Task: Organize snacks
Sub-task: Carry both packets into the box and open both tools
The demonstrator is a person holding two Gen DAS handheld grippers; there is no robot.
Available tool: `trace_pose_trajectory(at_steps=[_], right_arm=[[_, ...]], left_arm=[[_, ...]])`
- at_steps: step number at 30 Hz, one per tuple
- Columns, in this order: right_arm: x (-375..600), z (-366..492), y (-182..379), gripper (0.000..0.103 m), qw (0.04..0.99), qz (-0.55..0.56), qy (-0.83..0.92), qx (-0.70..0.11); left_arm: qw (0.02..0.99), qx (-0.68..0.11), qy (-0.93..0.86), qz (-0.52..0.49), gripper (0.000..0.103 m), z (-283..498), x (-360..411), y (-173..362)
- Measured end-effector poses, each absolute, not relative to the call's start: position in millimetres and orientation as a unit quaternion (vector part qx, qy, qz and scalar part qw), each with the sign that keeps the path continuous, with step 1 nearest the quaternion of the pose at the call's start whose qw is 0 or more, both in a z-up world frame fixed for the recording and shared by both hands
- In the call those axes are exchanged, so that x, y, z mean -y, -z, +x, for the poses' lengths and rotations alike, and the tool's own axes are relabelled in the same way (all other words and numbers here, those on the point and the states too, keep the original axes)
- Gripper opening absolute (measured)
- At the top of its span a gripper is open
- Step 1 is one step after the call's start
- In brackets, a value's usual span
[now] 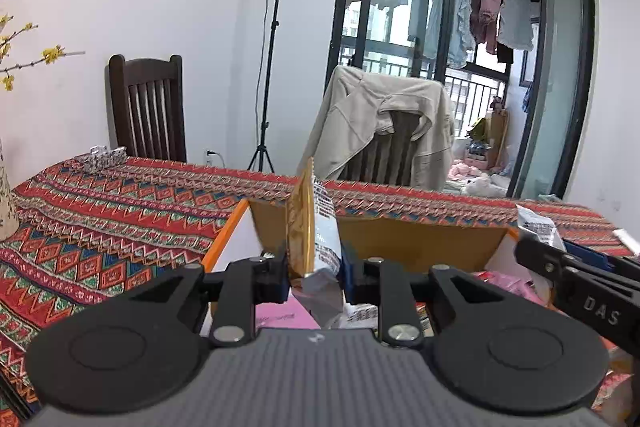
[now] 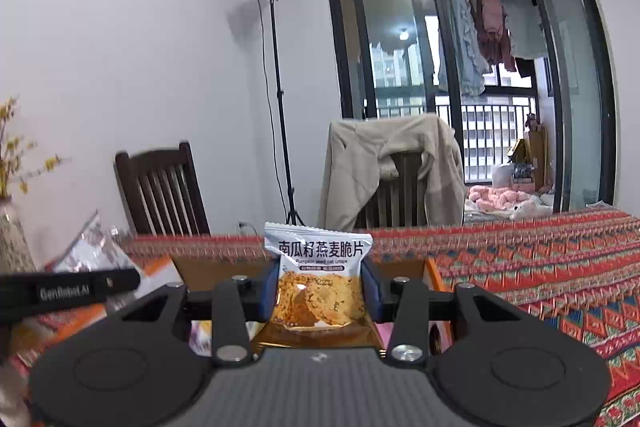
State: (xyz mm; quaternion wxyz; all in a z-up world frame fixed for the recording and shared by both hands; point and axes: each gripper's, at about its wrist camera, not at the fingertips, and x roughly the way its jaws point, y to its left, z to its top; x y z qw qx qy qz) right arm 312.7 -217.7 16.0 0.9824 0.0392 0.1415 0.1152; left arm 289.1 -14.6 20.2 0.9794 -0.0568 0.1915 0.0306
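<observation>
Two packets are in hand, both held over the open cardboard box (image 1: 420,239) on the worktop (image 1: 120,211). Your left gripper (image 1: 314,267) pinches a crumpled packet (image 1: 316,227) edge-on; your right gripper (image 2: 320,291) clamps the oat crisp packet (image 2: 319,279) upright. Next, I'd judge, lower each into the box and open the fingers.

Both the left claw (image 1: 314,269) and right claw (image 2: 320,293) are matte black with silver screws, blue pads (image 2: 269,291) and ribbed grey bases.
</observation>
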Motion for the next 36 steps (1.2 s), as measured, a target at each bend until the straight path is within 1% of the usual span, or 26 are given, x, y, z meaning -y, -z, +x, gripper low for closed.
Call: trace_pose_trajectory(at_steps=[7, 9, 10, 11, 12, 13, 14, 15, 16, 17, 19, 29, 36], right_arm=[[218, 317, 0, 0.042, 0.978, 0.036, -0.124, -0.166], [218, 316, 2, 0.045, 0.977, 0.034, -0.124, -0.170], [218, 315, 2, 0.045, 0.977, 0.035, -0.123, -0.172], [219, 315, 1, 0.049, 0.977, 0.036, -0.120, -0.172], [220, 314, 2, 0.060, 0.977, 0.038, -0.119, -0.172], [221, 313, 2, 0.067, 0.977, 0.041, -0.119, -0.173], [222, 313, 2, 0.081, 0.977, 0.045, -0.118, -0.173], [224, 311, 2, 0.092, 0.977, 0.047, -0.118, -0.172], [225, 309, 2, 0.096, 0.977, 0.049, -0.117, -0.171], [226, 308, 2, 0.102, 0.977, 0.050, -0.115, -0.169], [229, 308, 2, 0.103, 0.977, 0.056, -0.114, -0.170], [230, 309, 1, 0.103, 0.977, 0.057, -0.109, -0.172], [231, 301, -15, 0.103, 0.979, 0.055, -0.107, -0.166]], left_arm=[[0.976, -0.207, -0.040, -0.051, 0.025, 297, 5, -1], [0.976, -0.205, -0.044, -0.052, 0.025, 295, 4, 1], [0.977, -0.202, -0.046, -0.053, 0.028, 294, 3, 2], [0.977, -0.201, -0.047, -0.056, 0.032, 292, 3, 1], [0.977, -0.198, -0.049, -0.060, 0.046, 291, 1, 1], [0.977, -0.195, -0.053, -0.064, 0.063, 290, -1, 1], [0.978, -0.190, -0.060, -0.066, 0.070, 288, -2, 0], [0.978, -0.184, -0.066, -0.068, 0.085, 286, -3, -1], [0.979, -0.176, -0.070, -0.073, 0.098, 283, -5, -1], [0.980, -0.170, -0.074, -0.077, 0.103, 281, -6, -2], [0.980, -0.160, -0.082, -0.081, 0.103, 278, -7, -3], [0.978, -0.165, -0.085, -0.090, 0.103, 281, -8, -8], [0.977, -0.156, -0.100, -0.105, 0.103, 268, -12, -32]])
